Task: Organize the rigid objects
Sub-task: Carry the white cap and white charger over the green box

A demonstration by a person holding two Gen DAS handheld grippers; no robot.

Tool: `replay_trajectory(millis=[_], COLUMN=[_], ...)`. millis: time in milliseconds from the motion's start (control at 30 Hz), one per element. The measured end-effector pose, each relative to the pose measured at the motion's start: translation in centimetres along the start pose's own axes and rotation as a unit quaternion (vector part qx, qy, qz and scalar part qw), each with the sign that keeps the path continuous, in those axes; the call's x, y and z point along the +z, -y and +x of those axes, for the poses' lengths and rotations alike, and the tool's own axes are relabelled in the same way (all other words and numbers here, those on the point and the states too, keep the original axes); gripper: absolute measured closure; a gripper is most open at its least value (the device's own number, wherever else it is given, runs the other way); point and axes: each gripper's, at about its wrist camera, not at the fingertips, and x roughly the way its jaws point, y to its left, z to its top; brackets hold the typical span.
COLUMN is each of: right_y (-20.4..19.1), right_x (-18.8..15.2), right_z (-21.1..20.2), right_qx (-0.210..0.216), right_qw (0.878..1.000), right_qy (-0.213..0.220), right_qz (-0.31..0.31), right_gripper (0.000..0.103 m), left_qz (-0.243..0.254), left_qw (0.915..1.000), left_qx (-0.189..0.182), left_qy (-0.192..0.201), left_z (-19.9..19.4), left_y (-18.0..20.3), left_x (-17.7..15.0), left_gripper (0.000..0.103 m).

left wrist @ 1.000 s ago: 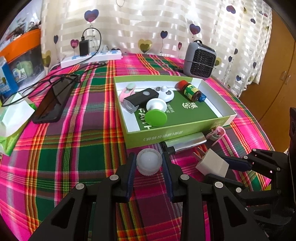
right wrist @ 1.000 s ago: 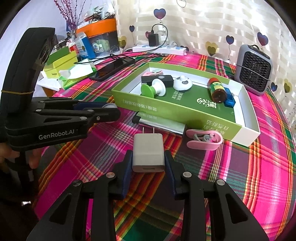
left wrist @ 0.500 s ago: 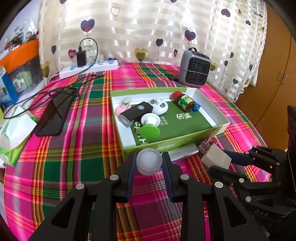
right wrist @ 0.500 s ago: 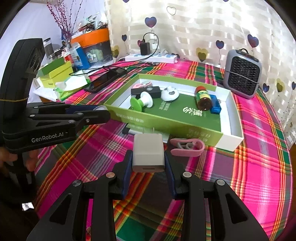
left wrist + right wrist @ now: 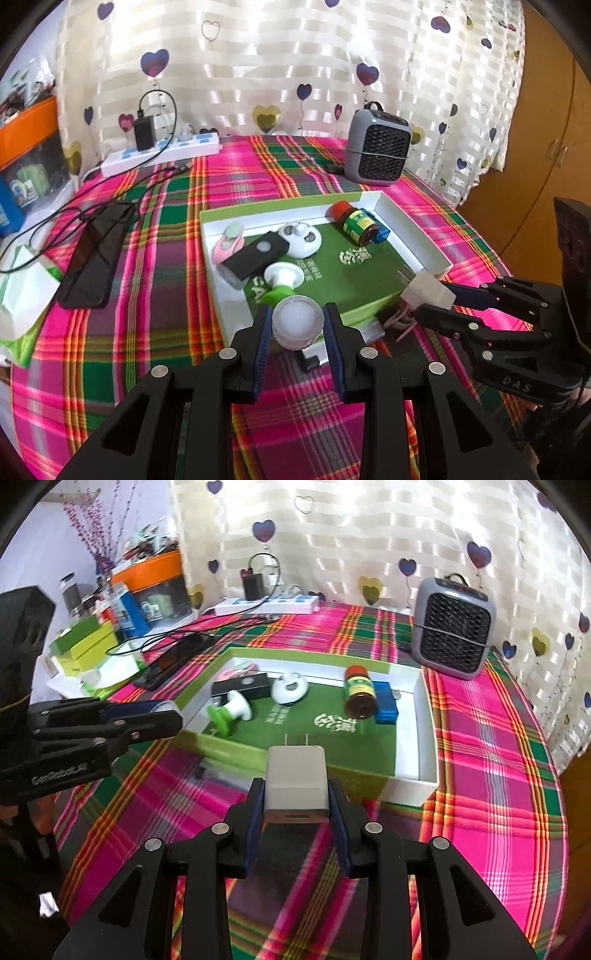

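Setting: a bench point(image 5: 155, 236) under a pink-and-green plaid cloth, with a heart-print curtain point(image 5: 280, 59) behind its far edge.
Far edge of bench: a white power strip point(image 5: 162, 153) with a black plug in it towards the left; a grey fan heater point(image 5: 378, 147) towards the right.
Left edge of bench: a black phone point(image 5: 98, 254) lying flat, cables running across it.
Tray: a shallow green box point(image 5: 410, 775) with white walls in the middle of the bench.
Tray contents: a red-capped bottle point(image 5: 354, 223) on its side touching a blue block point(image 5: 386, 703); a white round gadget point(image 5: 300, 240); a black flat device point(image 5: 255, 258); a pink clip point(image 5: 229, 243); a green-and-white suction knob point(image 5: 229, 712).
Left gripper point(image 5: 297, 325): clamped on a translucent white round cap point(image 5: 297, 325), held in the air above the tray's near wall.
Right gripper point(image 5: 297, 797): clamped on a white plug adapter point(image 5: 295, 782), prongs pointing away, held in the air over the tray's near wall.
Beside tray's near wall: a silver flat item point(image 5: 369, 330), mostly hidden behind the left gripper.
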Motion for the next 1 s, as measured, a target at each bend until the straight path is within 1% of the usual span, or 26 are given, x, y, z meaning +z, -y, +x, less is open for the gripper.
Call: replay_trajectory(millis=[100, 333, 533, 700, 1000], right_y=[0.8, 2.5, 3.0, 3.5, 2.9], right_x=[0.6, 1.8, 2.8, 3.5, 4.0], right_z=[0.5, 1.1, 1.7, 2.4, 4.4], right_qx=[-0.008, -0.012, -0.009, -0.016, 0.01], right_qw=[1.0, 1.0, 0.999, 0.999, 0.999], right_qy=[-0.002, -0.004, -0.004, -0.01, -0.033], right_qz=[0.008, 0.028, 0.031, 0.033, 0.018], right_gripper=[0.068, 0.069, 0.068, 0.068, 0.068], left_qz=[0.002, 0.004, -0.004, -0.012, -0.02], left_qw=[1.0, 1.0, 1.0, 0.9999, 0.9995], left_qx=[-0.001, -0.001, 0.003, 0.007, 0.024], left_qy=[0.0, -0.005, -0.004, -0.007, -0.011], left_z=[0.5, 1.7, 2.4, 3.3, 4.8], left_y=[0.0, -0.3, -1.1, -2.2, -3.7], left_x=[0.7, 1.9, 2.9, 3.8, 5.2], left_gripper=[0.076, 0.076, 0.076, 0.076, 0.076])
